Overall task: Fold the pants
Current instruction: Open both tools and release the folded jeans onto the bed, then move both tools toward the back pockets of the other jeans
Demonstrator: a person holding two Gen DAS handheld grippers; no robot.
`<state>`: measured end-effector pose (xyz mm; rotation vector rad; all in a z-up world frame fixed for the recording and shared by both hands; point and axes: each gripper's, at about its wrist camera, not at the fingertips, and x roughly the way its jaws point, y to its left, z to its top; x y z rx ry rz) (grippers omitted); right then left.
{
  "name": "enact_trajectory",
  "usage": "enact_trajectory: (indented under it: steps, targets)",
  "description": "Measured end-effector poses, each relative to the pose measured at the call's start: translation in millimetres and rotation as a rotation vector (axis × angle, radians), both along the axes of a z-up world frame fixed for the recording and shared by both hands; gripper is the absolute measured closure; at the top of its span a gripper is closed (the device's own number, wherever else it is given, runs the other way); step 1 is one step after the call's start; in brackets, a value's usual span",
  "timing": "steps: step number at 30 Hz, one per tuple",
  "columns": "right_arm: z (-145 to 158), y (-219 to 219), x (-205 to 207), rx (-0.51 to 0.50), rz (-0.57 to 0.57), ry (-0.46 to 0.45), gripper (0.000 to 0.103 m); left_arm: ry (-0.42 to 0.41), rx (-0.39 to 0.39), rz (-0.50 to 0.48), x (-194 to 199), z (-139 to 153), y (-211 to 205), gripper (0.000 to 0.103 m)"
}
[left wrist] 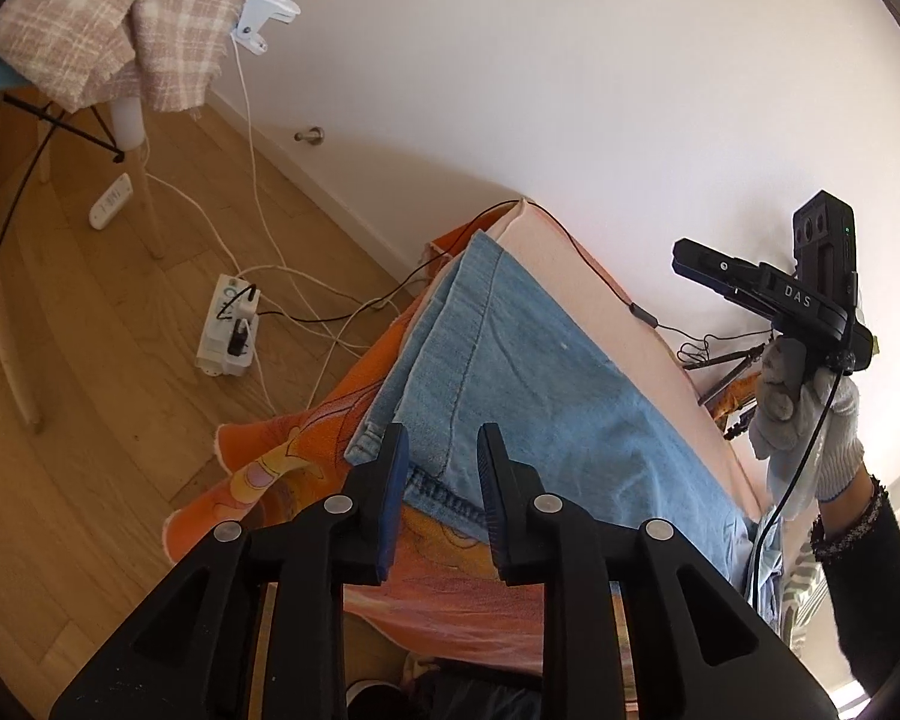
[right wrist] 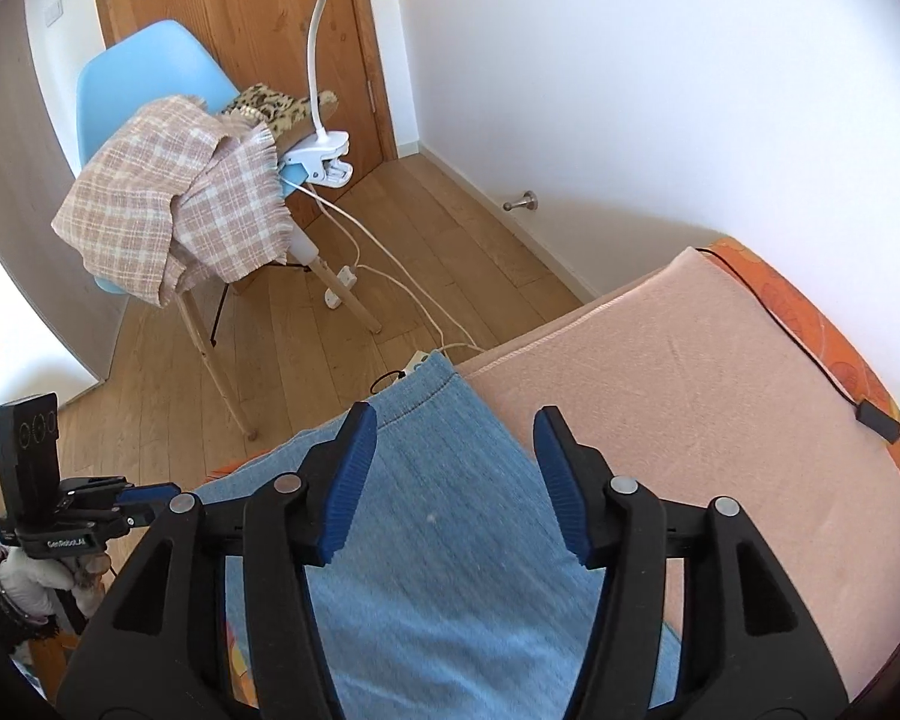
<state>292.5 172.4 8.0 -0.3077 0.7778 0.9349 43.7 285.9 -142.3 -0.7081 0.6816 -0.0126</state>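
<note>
Light blue denim pants point(left wrist: 510, 372) lie folded lengthwise on a bed with a pink sheet point(left wrist: 576, 276). They also show in the right wrist view point(right wrist: 438, 516). My left gripper point(left wrist: 441, 456) is open and hovers just over the pants' hem edge near the bed side. My right gripper point(right wrist: 456, 450) is open and empty above the pants' far end. In the left wrist view the right gripper point(left wrist: 690, 258) is held up over the bed by a gloved hand point(left wrist: 810, 420).
An orange patterned cover point(left wrist: 282, 468) hangs off the bed side. A black cable point(right wrist: 810, 360) runs across the sheet. On the wooden floor are a power strip point(left wrist: 228, 324) with cords and a blue chair point(right wrist: 144, 90) with a plaid blanket and a clip lamp point(right wrist: 324, 156).
</note>
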Motion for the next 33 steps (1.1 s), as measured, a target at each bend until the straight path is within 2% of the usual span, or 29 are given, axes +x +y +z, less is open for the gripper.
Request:
enact_trajectory:
  steps: [4,5,8,11,12,14,19,22,28,33]
  targets:
    - [17,-62,-19,0.030,-0.118,-0.024,0.040,-0.055,0.044,-0.057,6,30,-11,0.080]
    - [19,-79,-24,0.029,-0.150,-0.029,0.040,-0.063,0.051,-0.077,10,38,-15,0.076]
    - [25,-129,-37,0.046,-0.225,-0.028,0.039,-0.095,0.090,-0.130,20,63,-29,0.056]
    - [29,-180,-53,0.077,-0.298,-0.018,0.037,-0.130,0.120,-0.202,33,89,-49,0.052]
    - [29,-197,-58,0.086,-0.317,-0.017,0.036,-0.142,0.124,-0.222,37,96,-56,0.046]
    - [30,-228,-70,0.081,-0.367,-0.041,0.036,-0.164,0.116,-0.262,46,110,-71,0.041]
    - [24,-311,-95,0.048,-0.525,-0.078,0.036,-0.173,0.107,-0.407,78,135,-129,0.041]
    - [18,-361,-109,0.069,-0.629,-0.092,0.036,-0.169,0.104,-0.516,96,146,-172,0.041]
    - [-2,-459,-131,0.132,-0.808,-0.049,0.036,-0.180,0.137,-0.725,127,169,-281,0.041]
    - [-16,-529,-149,0.133,-0.923,-0.018,0.034,-0.197,0.153,-0.879,142,181,-373,0.041]
